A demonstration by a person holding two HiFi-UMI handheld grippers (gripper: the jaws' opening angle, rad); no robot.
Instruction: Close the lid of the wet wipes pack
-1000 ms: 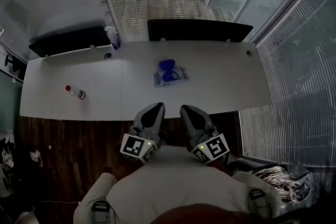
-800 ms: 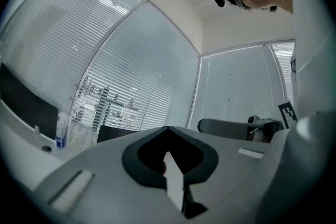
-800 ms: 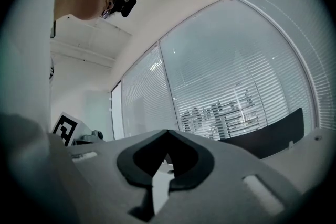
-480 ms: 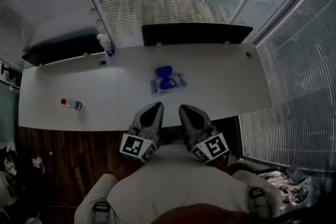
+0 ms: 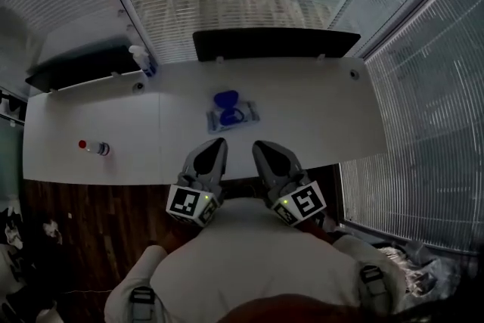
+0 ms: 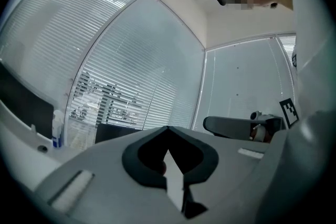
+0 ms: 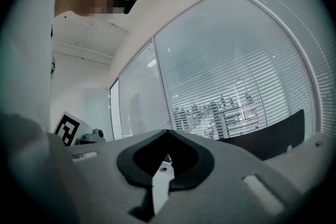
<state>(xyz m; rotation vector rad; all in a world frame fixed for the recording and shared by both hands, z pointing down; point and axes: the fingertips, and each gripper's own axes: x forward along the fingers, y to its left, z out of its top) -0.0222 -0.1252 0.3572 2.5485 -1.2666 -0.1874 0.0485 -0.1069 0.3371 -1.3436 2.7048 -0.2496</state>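
The wet wipes pack (image 5: 233, 117) lies flat on the white table (image 5: 318, 117), a little past its middle. Its round blue lid (image 5: 225, 98) is flipped open toward the far side. Both grippers are held close to the person's torso at the table's near edge, well short of the pack. The left gripper (image 5: 213, 146) and the right gripper (image 5: 261, 147) point toward the pack side by side. In the left gripper view the left gripper (image 6: 168, 129) has its jaws together with nothing between them. The right gripper (image 7: 168, 134) looks the same in its own view. Neither gripper view shows the pack.
A small bottle with a red cap (image 5: 92, 147) lies at the table's left. A spray bottle (image 5: 142, 60) stands at the far left edge. Two dark screens (image 5: 276, 44) (image 5: 79, 66) line the far edge. Glass walls with blinds surround the table.
The head view has shifted, so the table and pack sit slightly lower left in the picture. The grippers stay shut near the torso. The pack has not moved on the table.
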